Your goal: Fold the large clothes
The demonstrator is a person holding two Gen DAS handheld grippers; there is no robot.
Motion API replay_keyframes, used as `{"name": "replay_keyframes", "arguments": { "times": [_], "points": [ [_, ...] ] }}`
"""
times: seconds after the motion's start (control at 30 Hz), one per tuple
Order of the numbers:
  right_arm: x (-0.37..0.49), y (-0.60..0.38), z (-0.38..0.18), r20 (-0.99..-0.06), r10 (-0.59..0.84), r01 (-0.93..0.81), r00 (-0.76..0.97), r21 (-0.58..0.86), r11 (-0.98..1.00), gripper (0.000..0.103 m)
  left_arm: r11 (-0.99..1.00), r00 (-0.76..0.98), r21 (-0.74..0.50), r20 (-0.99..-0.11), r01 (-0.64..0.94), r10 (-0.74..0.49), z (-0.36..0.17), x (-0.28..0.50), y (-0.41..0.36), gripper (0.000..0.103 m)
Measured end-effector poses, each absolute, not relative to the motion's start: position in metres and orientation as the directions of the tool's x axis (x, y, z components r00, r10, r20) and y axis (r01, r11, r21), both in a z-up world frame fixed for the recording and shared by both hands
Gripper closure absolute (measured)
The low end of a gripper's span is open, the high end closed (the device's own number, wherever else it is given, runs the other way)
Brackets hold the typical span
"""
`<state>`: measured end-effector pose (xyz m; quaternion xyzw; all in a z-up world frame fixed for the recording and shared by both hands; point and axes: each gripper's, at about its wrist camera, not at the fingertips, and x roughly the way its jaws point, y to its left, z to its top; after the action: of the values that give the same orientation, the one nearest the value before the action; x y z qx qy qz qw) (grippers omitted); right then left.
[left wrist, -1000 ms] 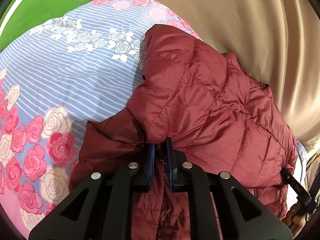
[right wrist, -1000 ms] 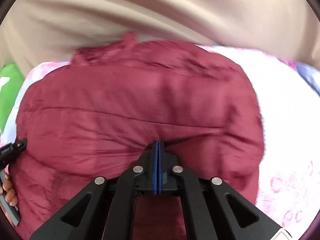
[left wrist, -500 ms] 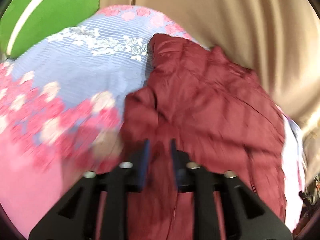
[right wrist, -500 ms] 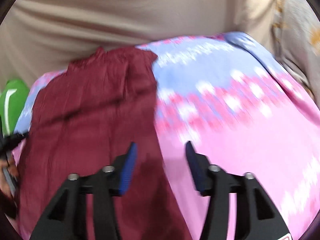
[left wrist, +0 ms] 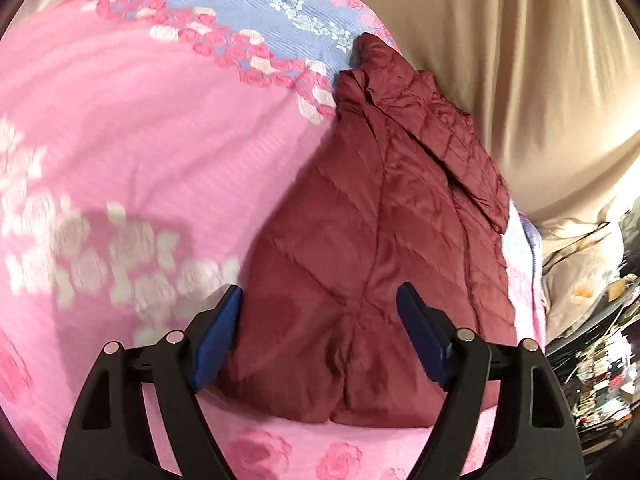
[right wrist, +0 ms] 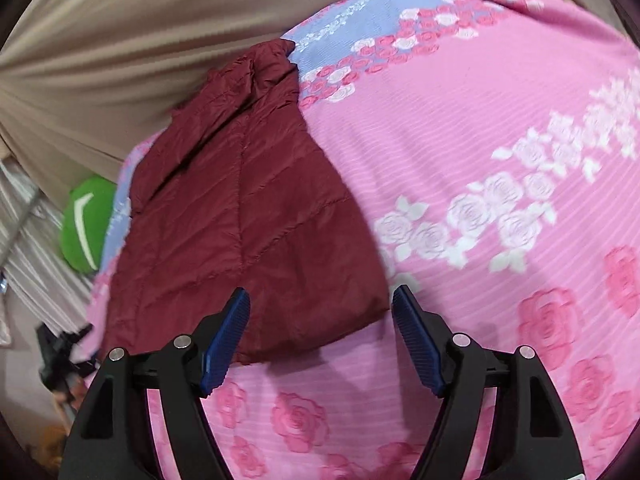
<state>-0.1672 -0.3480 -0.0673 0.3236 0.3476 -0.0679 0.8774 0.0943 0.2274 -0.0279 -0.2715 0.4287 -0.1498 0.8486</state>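
Jacket (left wrist: 360, 264) lies folded and flat on my bedspread (left wrist: 120, 140), no longer pinched: a second ago both tools gripped its hem, and now my left gripper (left wrist: 320, 336) and right gripper (right wrist: 320, 328) are spread wide, holding nothing, drawn back above its near edge. I count one maroon jacket and two grippers. Farther off I see one green cushion (right wrist: 86, 224), then one beige curtain (left wrist: 520, 60) behind the bed.

Bedroom: floral bedspread (left wrist: 120, 128), curtain (left wrist: 520, 60).
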Motion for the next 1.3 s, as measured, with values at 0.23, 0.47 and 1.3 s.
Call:
{"name": "replay_keyframes", "arguments": {
  "times": [0.23, 0.47, 1.3],
  "points": [
    [-0.163, -0.328, -0.068, -0.634, 0.117, 0.325, 0.765, 0.536, 0.779, 0.03, 0.71, 0.54, -0.703, -0.585, 0.032, -0.604, -0.041, 0.082, 0.212, 0.056],
    [-0.153, -0.322, -0.068, -0.629, 0.093, 0.335, 0.772, 0.527, 0.781, 0.096, 0.756, 0.601, -0.648, -0.572, 0.086, -0.559, -0.022, 0.067, 0.2, 0.096],
    [-0.376, -0.222, 0.106, 0.19, -0.132, 0.08, 0.973, 0.257, 0.963, 0.101, 0.751, 0.849, -0.501, -0.058, 0.431, -0.525, 0.168, -0.127, 0.244, 0.099]
  ]
}}
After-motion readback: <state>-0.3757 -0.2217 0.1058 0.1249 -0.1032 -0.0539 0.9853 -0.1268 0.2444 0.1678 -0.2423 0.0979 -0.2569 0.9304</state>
